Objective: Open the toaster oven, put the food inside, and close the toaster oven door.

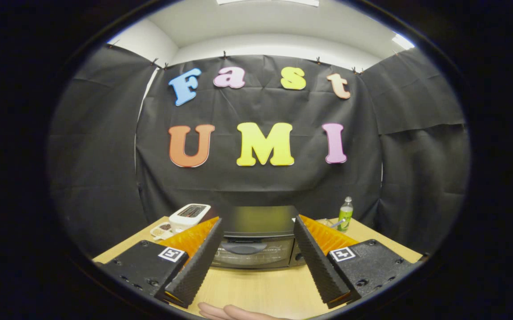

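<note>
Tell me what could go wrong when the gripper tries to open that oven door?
The gripper is open with nothing between its fingers, aimed at the closed toaster oven. A hand rests on the table just below the fingers; it might get bumped. The white toaster beside the oven and the green bottle on the other side could be knocked if the gripper swings wide. The door handle looks shallow, so the fingers might slip.

Matt creased cloth on the booth wall point(105, 155), smooth pale wood-grain on the table point(261, 289), glossy dark glass in the toaster oven point(256, 242) door, clear plastic for the bottle point(345, 214), ribbed pads on the spread-apart gripper point(256, 258) fingers.
</note>
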Motion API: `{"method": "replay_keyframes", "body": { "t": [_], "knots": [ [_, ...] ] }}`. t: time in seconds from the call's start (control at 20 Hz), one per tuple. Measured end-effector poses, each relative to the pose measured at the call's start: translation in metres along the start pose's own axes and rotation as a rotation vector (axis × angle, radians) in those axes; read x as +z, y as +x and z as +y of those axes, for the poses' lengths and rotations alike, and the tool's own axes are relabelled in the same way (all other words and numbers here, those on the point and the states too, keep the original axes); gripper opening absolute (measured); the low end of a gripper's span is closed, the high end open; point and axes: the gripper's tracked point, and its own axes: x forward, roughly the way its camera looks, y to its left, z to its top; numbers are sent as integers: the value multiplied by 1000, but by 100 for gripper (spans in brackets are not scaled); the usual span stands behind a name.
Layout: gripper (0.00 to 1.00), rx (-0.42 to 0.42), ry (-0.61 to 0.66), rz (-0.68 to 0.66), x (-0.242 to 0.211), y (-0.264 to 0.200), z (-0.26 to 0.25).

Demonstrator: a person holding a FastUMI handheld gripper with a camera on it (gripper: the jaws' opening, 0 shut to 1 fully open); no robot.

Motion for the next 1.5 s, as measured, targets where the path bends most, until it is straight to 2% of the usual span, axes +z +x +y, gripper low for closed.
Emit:
{"method": "replay_keyframes", "body": {
  "t": [0.2,0.35,0.75,0.95,1.05,1.5],
  "knots": [
    [100,-22,-20,8,-22,33,4],
    [100,9,0,58,-45,62,17],
    [100,5,12,128,-88,123,16],
    [100,21,28,172,-111,138,20],
    [100,29,24,150,-109,141,20],
    [100,44,-17,165,-118,122,19]
  ]
}}
